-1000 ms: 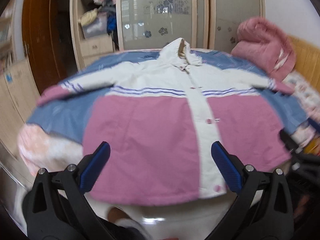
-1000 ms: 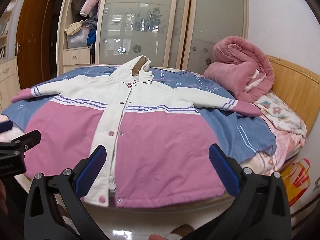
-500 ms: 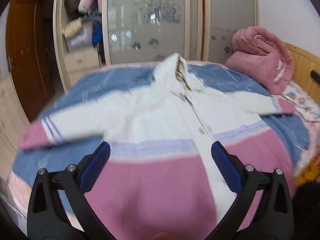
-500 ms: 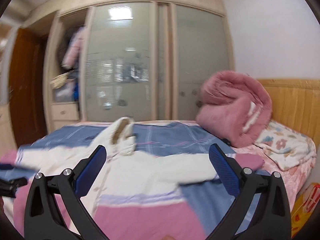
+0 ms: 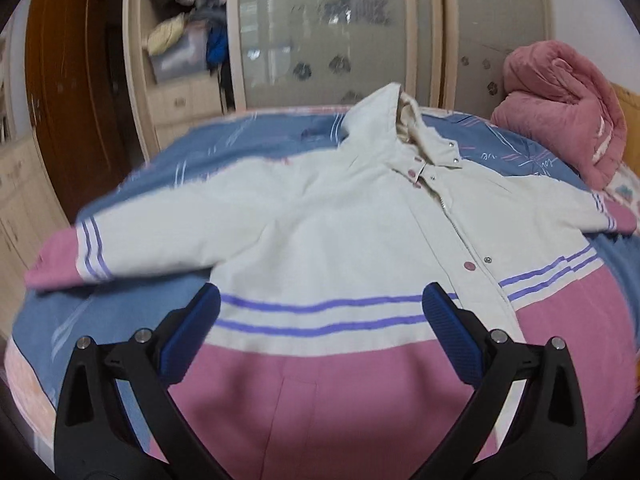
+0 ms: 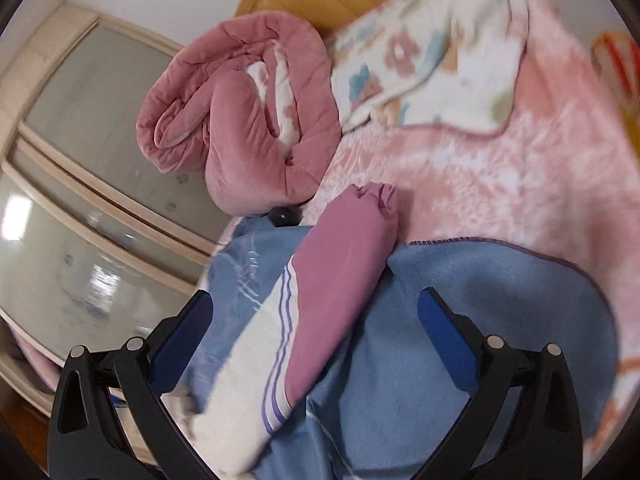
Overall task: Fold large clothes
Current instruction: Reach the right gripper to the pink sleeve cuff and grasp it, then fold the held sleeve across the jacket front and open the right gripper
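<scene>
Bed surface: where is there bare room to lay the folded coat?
Free: blue blanket right of the coat's pink cuff, and pink fleece beyond. Crowded: coat fills the middle; rolled pink quilt and floral blanket crowd the headboard.

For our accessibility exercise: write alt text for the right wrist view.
An open right gripper hovers over a jacket sleeve with a pink cuff, lying on a blue blanket. A rolled pink quilt sits beyond.
</scene>
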Demonstrator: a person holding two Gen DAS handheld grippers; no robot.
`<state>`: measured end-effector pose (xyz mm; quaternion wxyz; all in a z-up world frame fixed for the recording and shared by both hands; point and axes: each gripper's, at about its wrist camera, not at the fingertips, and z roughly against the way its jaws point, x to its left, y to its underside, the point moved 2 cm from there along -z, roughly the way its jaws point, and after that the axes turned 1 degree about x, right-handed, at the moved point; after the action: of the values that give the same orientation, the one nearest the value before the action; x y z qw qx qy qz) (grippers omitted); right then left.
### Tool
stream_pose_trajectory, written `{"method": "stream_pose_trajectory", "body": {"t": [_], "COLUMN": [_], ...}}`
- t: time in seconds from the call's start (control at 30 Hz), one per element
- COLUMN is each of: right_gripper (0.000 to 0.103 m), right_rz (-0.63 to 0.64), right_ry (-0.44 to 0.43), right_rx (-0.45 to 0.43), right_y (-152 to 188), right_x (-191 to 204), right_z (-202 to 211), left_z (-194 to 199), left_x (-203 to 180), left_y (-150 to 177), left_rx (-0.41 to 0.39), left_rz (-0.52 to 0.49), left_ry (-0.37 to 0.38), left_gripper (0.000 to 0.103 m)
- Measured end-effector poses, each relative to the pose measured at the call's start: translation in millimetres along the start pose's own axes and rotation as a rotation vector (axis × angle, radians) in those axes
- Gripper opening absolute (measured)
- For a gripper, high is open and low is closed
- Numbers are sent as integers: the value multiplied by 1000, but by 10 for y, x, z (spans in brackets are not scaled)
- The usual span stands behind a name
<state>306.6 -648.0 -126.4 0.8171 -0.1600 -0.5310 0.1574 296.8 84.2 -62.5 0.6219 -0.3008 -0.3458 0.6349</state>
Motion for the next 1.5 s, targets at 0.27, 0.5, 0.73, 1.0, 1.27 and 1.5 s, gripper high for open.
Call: {"method": "stream_pose_trajectory", "body": {"t": [0.27,0.5,0.73,1.0,1.27,1.5], "right_gripper": [102,102,97,33,12,12], "right_rz": [-42,-129,-68,-87,97,635], "right_ry": [3,-92,-14,99,72,-72], "right_rx": [69,98,63,46,-80,-196], "right_y": [-84,-205,-273,-313,-271,524], "right_x": [-224,-331,-249,-407,84,1523], "right_z": [-461,-779,-958,-1175,-912,-450], "left_z": [-164,-293,-438,-529,-475,-342], "left_x": [-129,-195,-297,-424,-346,-298], "left_y": [-61,-58,-22,-31,-48,-93], "left_rx": [25,61,102,122,116,78], "left_rz": [48,53,52,40,60,70], "left_ry": [53,55,78,103,105,104], "left_gripper": [101,101,101,101,101,101]}}
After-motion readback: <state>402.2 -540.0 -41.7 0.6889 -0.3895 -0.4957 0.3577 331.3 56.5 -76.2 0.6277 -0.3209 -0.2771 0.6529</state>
